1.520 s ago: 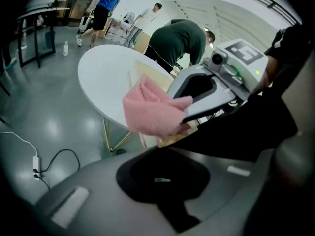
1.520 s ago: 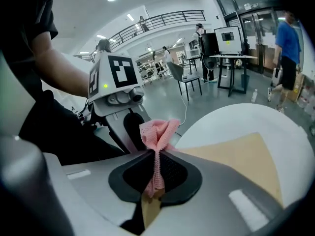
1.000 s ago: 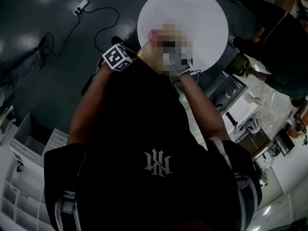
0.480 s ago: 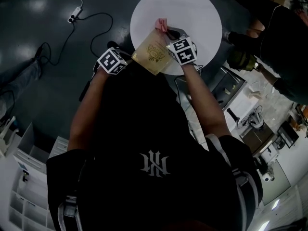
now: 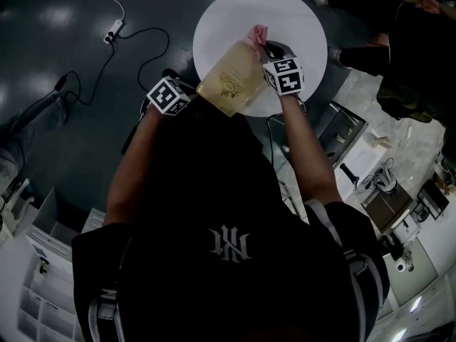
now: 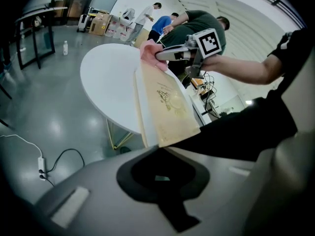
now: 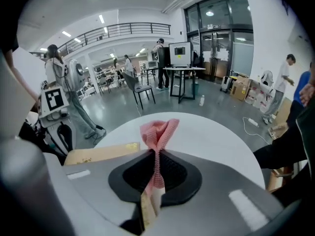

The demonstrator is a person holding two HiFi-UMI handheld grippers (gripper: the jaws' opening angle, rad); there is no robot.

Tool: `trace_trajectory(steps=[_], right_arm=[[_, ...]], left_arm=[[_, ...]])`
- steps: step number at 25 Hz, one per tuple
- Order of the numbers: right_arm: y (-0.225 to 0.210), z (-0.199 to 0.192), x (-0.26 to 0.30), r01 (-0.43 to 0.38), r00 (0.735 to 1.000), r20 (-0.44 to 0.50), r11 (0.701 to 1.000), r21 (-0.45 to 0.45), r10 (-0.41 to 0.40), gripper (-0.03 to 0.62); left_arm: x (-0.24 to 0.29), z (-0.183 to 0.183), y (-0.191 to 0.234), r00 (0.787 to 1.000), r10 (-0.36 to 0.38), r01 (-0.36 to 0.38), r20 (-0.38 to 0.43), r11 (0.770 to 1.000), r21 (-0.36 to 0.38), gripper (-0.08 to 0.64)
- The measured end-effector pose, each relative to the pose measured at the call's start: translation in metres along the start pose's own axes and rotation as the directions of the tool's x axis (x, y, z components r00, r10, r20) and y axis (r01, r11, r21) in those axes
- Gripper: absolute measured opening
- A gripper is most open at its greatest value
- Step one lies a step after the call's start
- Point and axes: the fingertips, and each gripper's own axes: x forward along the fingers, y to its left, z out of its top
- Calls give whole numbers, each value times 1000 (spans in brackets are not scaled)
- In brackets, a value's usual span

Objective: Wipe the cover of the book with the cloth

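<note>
Left gripper (image 6: 160,150) is clamped on the near corner of the book (image 6: 170,107), jaws closed right down onto it. The book runs away from it on a tilt, tan cover with a gold emblem showing. Right gripper (image 7: 157,156) is pinched shut on the cloth (image 7: 158,131), which is pink and waffle-textured. It's squeezed into a thin fold between the jaws and flares out in a bunch past the tips. A pale strip sits low in that same gap beside the cloth; what it is, I can't tell.

Over in the left gripper view, the cloth is pressed against the book's far top corner. The right gripper reaches in from the right, its marker cube (image 6: 209,42) on top.

From above, the book hangs between the two grippers, just ahead of the black shirt (image 5: 214,191). Its far half lies over the near rim of the round white table (image 5: 299,20); whether it touches the tabletop, I can't tell. The cloth peeks out just past the book's far edge.

Beyond the table is dark glossy floor (image 5: 71,120), with a cable (image 5: 153,38) looping to a power strip (image 5: 114,29) on the left. A bystander (image 5: 399,27) in dark clothes is near the table on the right.
</note>
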Motion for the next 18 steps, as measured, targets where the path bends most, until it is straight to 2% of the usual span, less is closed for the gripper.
trace_trajectory(steps=[2,4,7,10,14,18], right_arm=[[19,9,-12,-50,997,52,999,23,48,23],[58,16,-27,-139,987,87,990,7,138,23],[128,15,-41,-294,950,102,955,-41,297,23],[182,0,-40,-403,910,72,912,-73,407,23],[217,-40,-23,-479,878,-65,865,-147,475,23],[216,-61,-10,-490,871,-135,848,-203,472,23]], left_arm=[[0,1,2,1000,-1,1,-6,1000,2,17],[1,2,3,1000,2,-2,-9,1000,3,17],[2,5,7,1000,6,-6,-11,1000,4,17],[2,6,9,1000,2,-2,-14,1000,1,16],[2,4,10,1000,1,-1,-23,1000,-4,17],[5,4,10,1000,2,-2,-32,1000,-4,17]])
